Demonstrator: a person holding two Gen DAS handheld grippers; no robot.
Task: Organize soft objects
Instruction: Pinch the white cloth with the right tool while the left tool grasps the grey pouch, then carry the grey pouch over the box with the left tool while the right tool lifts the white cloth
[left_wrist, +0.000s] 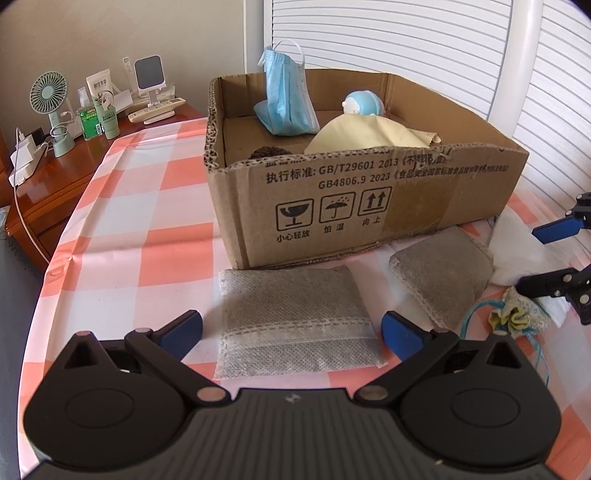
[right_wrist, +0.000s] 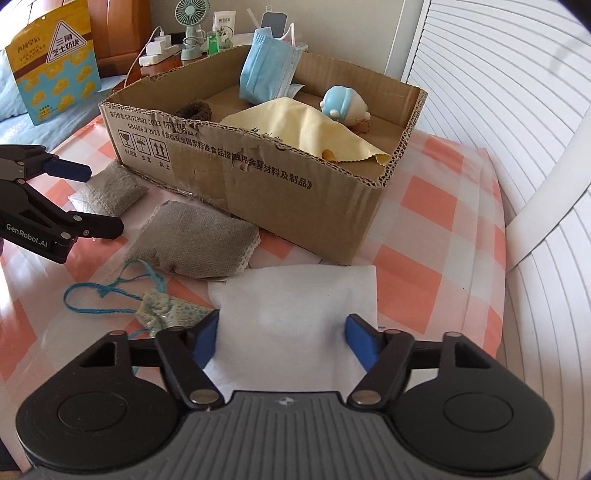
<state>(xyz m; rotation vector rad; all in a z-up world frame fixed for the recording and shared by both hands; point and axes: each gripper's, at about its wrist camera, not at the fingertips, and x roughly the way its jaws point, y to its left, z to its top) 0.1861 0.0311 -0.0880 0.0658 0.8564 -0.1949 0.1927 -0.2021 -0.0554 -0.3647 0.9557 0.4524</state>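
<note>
Through the left wrist camera, the left gripper hangs low with its fingers spread apart on either side of a grey mesh sachet that lies flat on the checked cloth, just in front of the cardboard box. Nothing is clamped. A second grey sachet lies just to its right. Inside the box sit a blue face mask, a yellow cloth and a small blue plush toy.

From the right wrist camera, the right gripper also has its fingers apart, straddling a white pouch near the box; whether they touch it I cannot tell. Beside it lies a small drawstring bag.

Both sachet and pouch look light, limp and yielding, so a pinch across the middle should hold better than one at a thin edge.
</note>
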